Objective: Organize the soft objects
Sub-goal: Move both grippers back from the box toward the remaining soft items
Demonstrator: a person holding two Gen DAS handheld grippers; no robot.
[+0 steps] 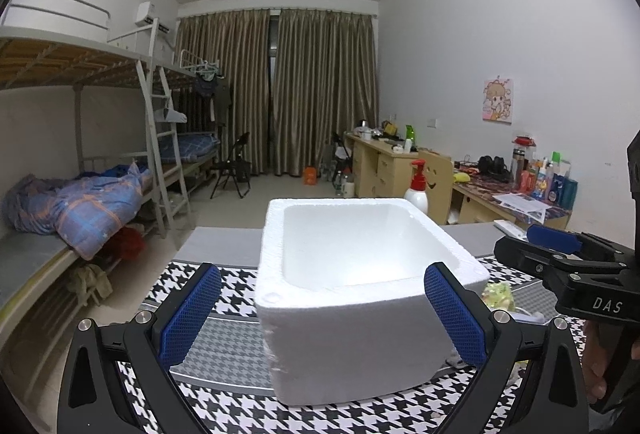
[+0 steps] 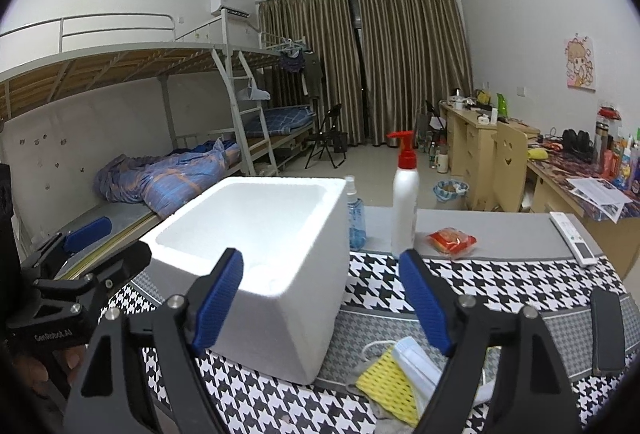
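A white foam box (image 1: 360, 290) stands open and empty on the houndstooth table cloth (image 1: 240, 406); it also shows in the right wrist view (image 2: 264, 266). My left gripper (image 1: 322, 314) is open and empty, fingers spread either side of the box's near wall. My right gripper (image 2: 322, 302) is open and empty, above the box's near right corner. Below it lie a yellow mesh cloth (image 2: 386, 382), a face mask (image 2: 416, 362) and a grey rag (image 2: 360, 366). A yellow-green soft item (image 1: 498, 294) lies right of the box.
A white pump bottle (image 2: 405, 209), a blue spray bottle (image 2: 355, 218), a red packet (image 2: 452, 241) and a white remote (image 2: 572, 238) sit behind the box on the grey table part. A black object (image 2: 608, 330) lies right. Bunk beds stand left, desks right.
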